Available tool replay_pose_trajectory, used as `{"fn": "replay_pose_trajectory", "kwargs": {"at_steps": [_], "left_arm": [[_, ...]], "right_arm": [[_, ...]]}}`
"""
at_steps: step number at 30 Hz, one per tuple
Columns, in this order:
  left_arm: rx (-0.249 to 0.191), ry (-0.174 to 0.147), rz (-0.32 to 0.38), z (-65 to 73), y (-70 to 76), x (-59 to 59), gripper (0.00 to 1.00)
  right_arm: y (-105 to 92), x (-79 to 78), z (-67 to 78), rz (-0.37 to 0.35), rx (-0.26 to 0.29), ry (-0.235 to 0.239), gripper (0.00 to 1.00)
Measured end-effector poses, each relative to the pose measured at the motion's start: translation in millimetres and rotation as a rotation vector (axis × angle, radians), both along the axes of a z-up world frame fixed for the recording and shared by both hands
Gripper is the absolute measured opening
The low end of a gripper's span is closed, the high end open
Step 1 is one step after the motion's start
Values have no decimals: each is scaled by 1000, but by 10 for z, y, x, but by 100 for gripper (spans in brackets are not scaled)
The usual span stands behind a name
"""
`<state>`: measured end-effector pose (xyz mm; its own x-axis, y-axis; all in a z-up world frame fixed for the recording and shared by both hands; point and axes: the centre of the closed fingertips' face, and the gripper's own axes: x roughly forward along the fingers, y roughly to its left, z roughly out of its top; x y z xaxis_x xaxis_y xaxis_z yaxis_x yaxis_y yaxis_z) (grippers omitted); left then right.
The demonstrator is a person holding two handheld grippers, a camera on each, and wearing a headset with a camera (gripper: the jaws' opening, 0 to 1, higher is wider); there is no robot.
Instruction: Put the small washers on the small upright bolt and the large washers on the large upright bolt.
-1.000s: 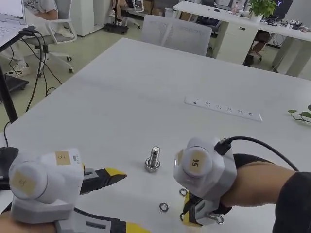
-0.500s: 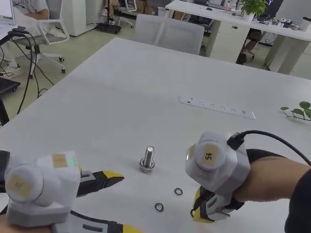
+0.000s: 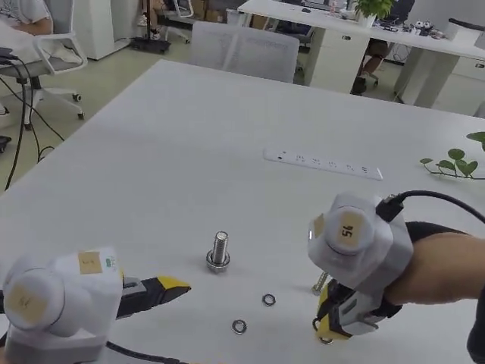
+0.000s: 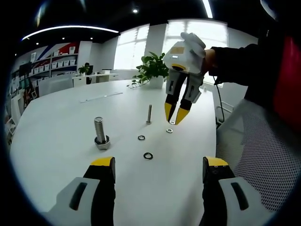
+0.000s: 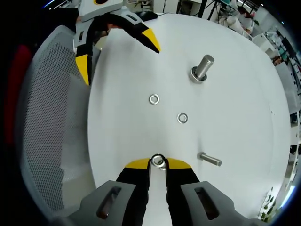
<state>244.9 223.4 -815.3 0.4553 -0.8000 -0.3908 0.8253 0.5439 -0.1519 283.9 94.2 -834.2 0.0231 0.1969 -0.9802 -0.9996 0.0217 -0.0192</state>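
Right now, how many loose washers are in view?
3. One washer and a second washer lie on the table by the large bolt; a third washer sits between the right tongs' tips. More may hide at its base.

Two bolts [image 5: 202, 67] [image 5: 210, 160], apparently three washers [image 5: 153, 99] [image 5: 182, 117] [image 5: 158, 161].

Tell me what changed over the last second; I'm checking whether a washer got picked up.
The right gripper moved right, away from the large steel upright bolt, and now pinches a small silver ring washer beside the thin upright bolt. The open left gripper, the large bolt and two loose washers stayed put.
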Motion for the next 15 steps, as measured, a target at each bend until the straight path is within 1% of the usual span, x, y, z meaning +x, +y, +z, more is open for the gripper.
{"fn": "replay_pose_trajectory", "kwargs": {"at_steps": [4, 8, 15], "left_arm": [[8, 3, -10, 0, 4, -5, 75], [12, -5, -12, 45, 16, 32, 75], [26, -20, -38, 93, -50, 80, 75]], "right_arm": [[-82, 45, 57, -14, -6, -10, 13], [-139, 101, 124, -31, 1, -20, 13], [-264, 204, 222, -57, -2, -38, 13]]}}
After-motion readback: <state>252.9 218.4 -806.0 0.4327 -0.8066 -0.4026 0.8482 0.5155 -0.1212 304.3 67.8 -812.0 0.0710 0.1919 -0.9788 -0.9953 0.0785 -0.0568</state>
